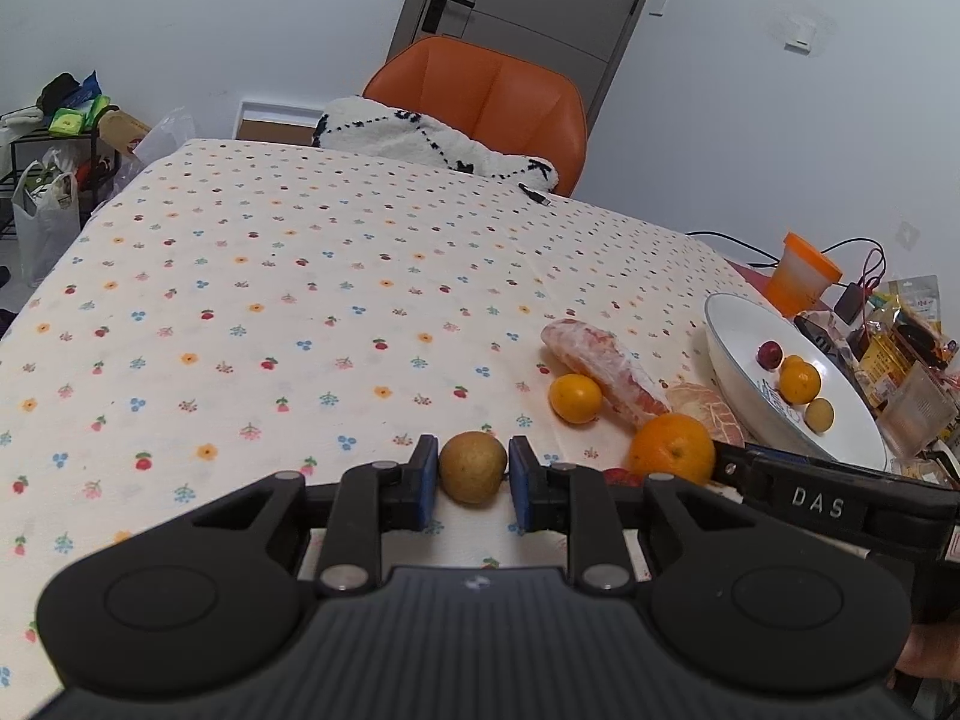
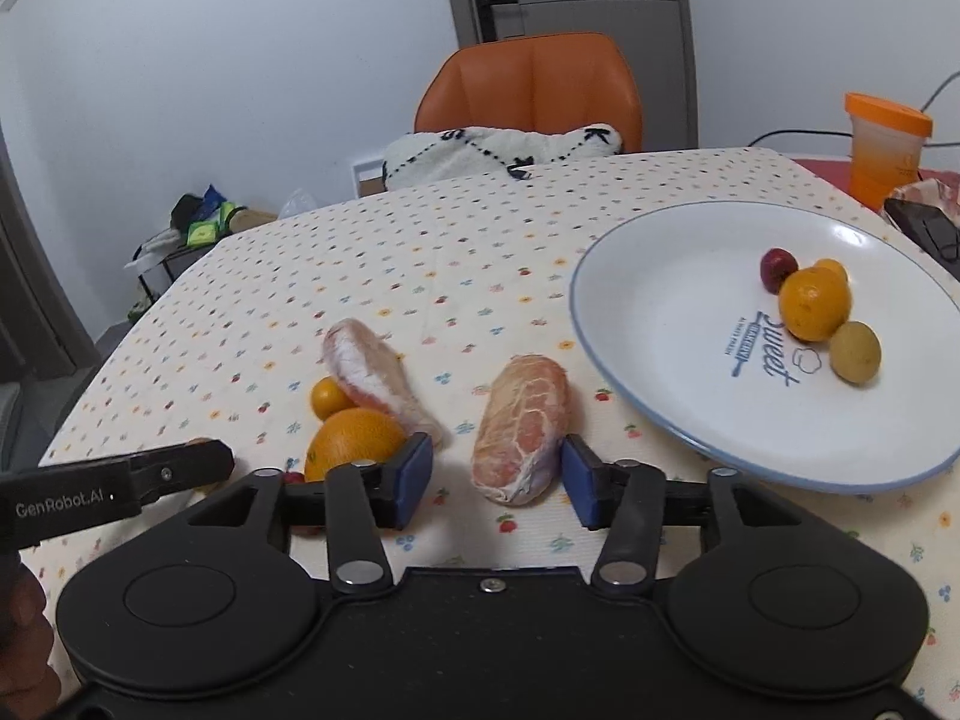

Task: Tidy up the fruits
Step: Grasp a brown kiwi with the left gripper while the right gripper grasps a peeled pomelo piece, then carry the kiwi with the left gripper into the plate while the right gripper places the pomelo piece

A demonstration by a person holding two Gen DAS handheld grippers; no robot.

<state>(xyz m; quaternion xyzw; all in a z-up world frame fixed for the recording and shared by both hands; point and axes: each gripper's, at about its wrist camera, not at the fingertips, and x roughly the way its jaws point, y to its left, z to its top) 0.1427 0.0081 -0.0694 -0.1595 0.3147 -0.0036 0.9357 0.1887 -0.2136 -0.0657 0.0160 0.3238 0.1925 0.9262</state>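
A: Left wrist view, item one: left gripper (image 1: 474, 483), blue pads on either side of a small round brownish-green fruit (image 1: 473, 468). Pads sit just beside its flanks; I cannot tell whether they press it yet. The fruit appears to rest on the flowered white tablecloth (image 1: 300, 300), near edge.

B: Purpose?

A: Judged: a pickup for transfer to the white blue-rimmed plate (image 1: 738, 372), which lies well to the right and already carries several small fruits.

B: Loose stock in that view?

A: Small yellow-orange citrus (image 1: 575, 398), large orange (image 1: 673, 447), long peeled pomelo segment (image 1: 603, 367), all between the gripper and the plate.

B: Right wrist view?

A: Right gripper (image 2: 497, 479), jaws spread wide around a stubby peeled pomelo chunk (image 2: 521, 429). The right pad is close to it; a clear gap remains on the left, so no grip.

B: Why straddled so?

A: Likely lined up across its narrow width for a soft squeeze. The plate's rim is just beside it, on the right.

B: Plate contents?

A: Dark red fruit (image 2: 778, 269), an orange (image 2: 814, 304), a yellowish-green fruit (image 2: 855, 351), clustered together at the far side.
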